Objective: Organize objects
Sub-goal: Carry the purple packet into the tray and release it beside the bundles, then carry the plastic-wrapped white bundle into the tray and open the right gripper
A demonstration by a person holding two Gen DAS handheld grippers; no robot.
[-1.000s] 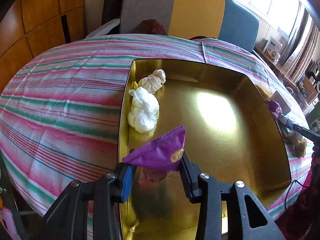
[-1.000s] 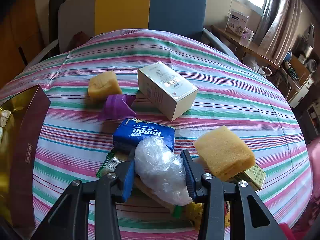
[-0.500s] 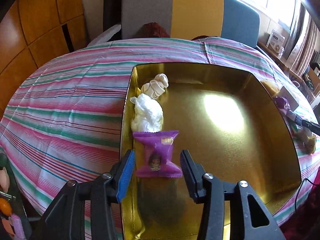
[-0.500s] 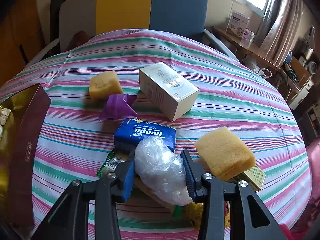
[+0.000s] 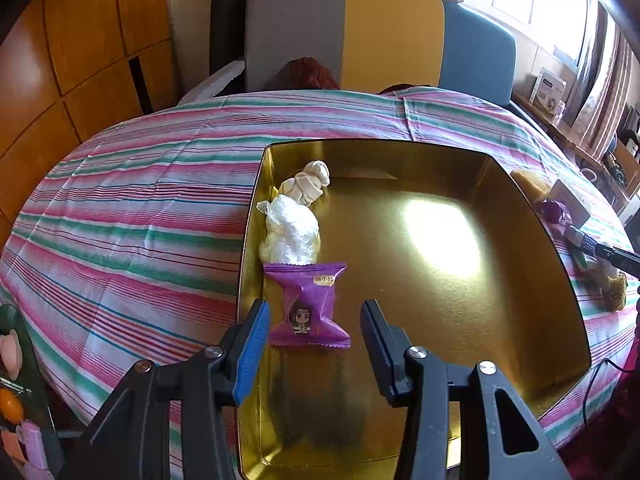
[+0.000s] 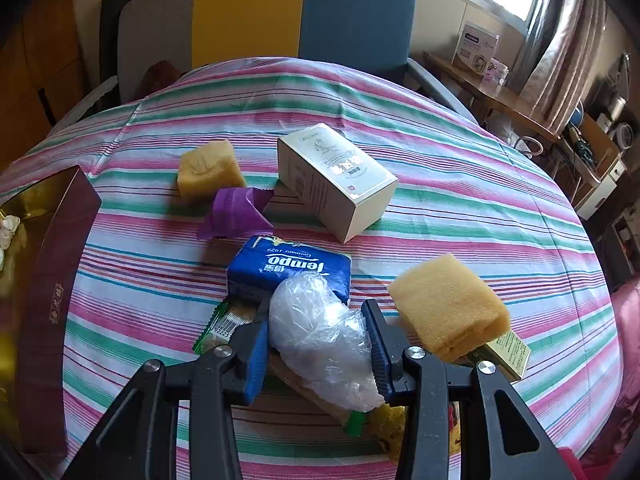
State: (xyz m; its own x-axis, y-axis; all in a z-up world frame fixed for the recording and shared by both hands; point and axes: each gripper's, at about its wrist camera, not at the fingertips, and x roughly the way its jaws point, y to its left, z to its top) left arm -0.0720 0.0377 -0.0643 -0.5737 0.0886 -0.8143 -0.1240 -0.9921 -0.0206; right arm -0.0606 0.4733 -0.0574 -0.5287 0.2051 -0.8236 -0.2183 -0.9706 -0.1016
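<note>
- Left claw [image 5: 314,330] is spread, its jaws having just been opening; the purple foil snack packet with a cartoon figure [image 5: 307,305] lies flat between the pads but is touched by neither, so a release into the tray is judged complete.
- Right claw [image 6: 316,338] is pinched on a crumpled clear plastic bag [image 6: 322,338], pads pressed into both sides; it is judged to be gripped as the next item for the tray.
- The packet has been laid along the left wall of the gold rectangular metal tray [image 5: 500,360], just behind it a white crumpled plastic bundle [image 5: 290,232] and a knotted cream cloth [image 5: 307,185], apparently kept in a row so that room is left.
- Beyond the right claw, on the striped cloth-covered surface [image 6: 460,200], unsorted items are seen: a blue tissue pack [image 6: 292,270], a yellow sponge block [image 6: 450,306], a purple wrapper [image 6: 236,212], a white cardboard box [image 6: 336,180] and a smaller yellow sponge [image 6: 210,170].
</note>
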